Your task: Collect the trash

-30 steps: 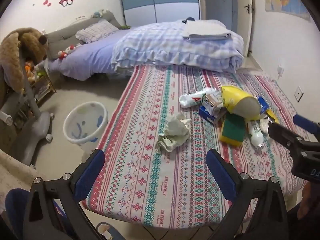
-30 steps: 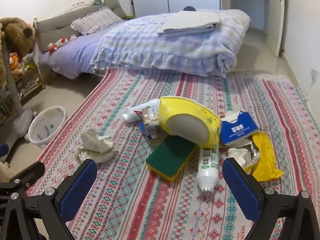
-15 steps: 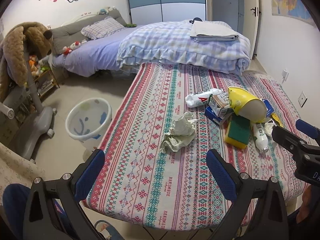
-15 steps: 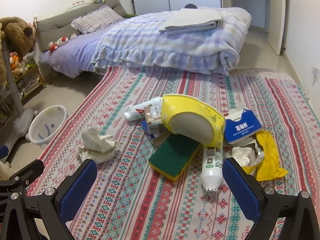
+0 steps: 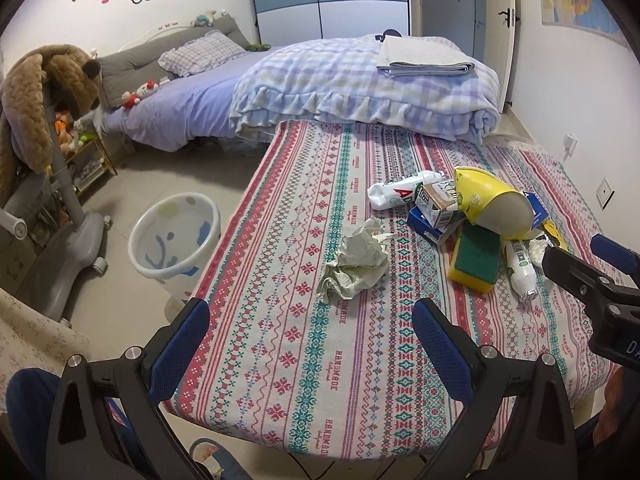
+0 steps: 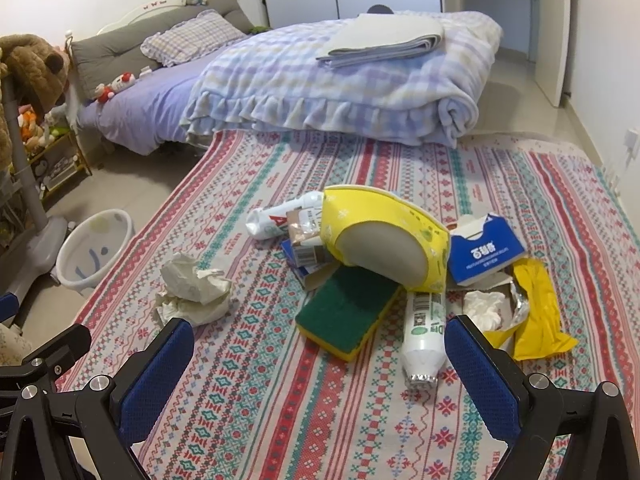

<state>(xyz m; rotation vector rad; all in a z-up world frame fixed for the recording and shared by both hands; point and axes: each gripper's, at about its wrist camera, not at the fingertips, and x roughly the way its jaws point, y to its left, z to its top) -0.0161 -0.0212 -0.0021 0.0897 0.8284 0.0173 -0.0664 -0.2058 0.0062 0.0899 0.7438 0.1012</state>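
Clearly nearest the wide-open, empty left gripper (image 5: pixel 310 344), the crumpled pale paper wad (image 5: pixel 354 260) lies mid-frame just above its fingers; the equally spread right gripper (image 6: pixel 320 364) faces the green-and-yellow sponge (image 6: pixel 346 316).

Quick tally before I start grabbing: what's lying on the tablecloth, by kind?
Plastic bottles: 2
Boxes: 3
Crumpled paper wads: 2
Sponge: 1
Yellow paper bowl: 1
Yellow wrapper: 1
Total: 10
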